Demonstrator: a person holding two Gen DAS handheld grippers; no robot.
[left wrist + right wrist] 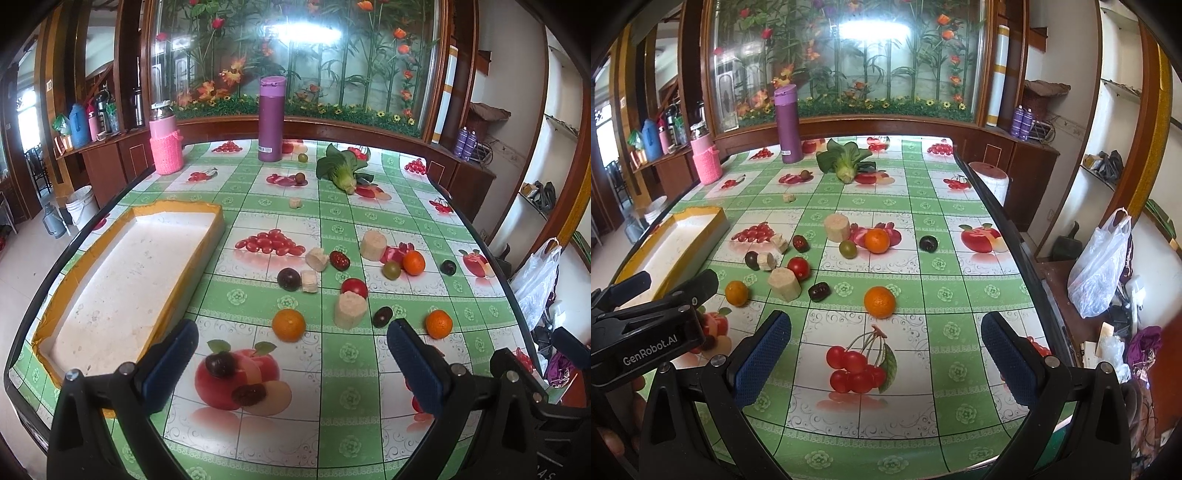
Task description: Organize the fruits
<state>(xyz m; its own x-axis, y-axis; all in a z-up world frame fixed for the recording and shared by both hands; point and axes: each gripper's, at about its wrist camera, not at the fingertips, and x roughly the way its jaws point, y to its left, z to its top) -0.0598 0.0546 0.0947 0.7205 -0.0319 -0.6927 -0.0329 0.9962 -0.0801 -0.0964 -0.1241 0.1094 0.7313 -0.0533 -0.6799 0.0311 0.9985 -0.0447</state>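
L tool (291,354) open, empty | tray (177,210) left, empty | oranges (289,324), plums (288,279) scattered on table (332,424)

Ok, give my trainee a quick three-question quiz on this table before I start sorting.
1. True or false: the white foam tray with yellow rim already holds fruit.
2. How many round oranges lie on the table: A two, B three, C five?
3. Fill in: both the left gripper and the right gripper are ____.

Key: 1 false, it is empty. 2 B. 3 open.
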